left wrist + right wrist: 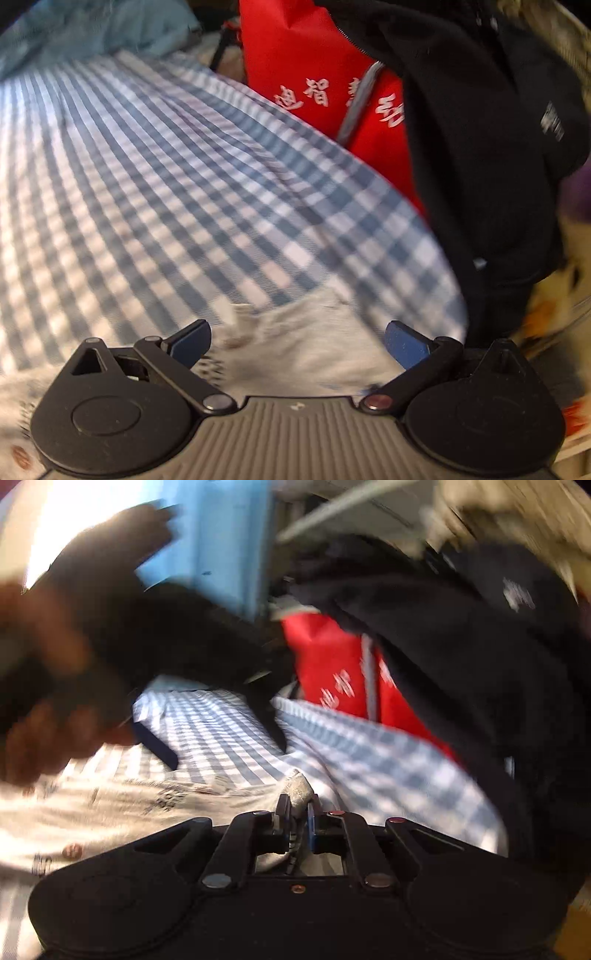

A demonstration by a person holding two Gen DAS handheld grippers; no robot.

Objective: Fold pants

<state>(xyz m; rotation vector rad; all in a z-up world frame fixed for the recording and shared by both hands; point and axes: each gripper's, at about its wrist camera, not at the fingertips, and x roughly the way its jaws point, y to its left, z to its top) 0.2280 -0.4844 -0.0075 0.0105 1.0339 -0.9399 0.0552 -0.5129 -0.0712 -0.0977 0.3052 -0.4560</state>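
Note:
The pants (pixel 280 350) are a whitish cloth with small dark and reddish prints, lying on a blue-and-white checked sheet (pixel 155 177). My left gripper (pixel 297 332) hovers just over their edge, open, with nothing between its blue pads. In the right wrist view the pants (pixel 147 805) spread to the left, and my right gripper (pixel 297 805) is shut on a pinched-up fold (pixel 300 788) of them. A hand (pixel 40 709) holds the left gripper at the left, blurred, with one blue pad (pixel 155 744) over the sheet.
A red bag (pixel 317 74) with white characters and a black jacket (pixel 480 129) lie along the sheet's right edge. A light blue cloth (pixel 92 26) lies at the far end. A patterned cover (pixel 554 314) shows at the right.

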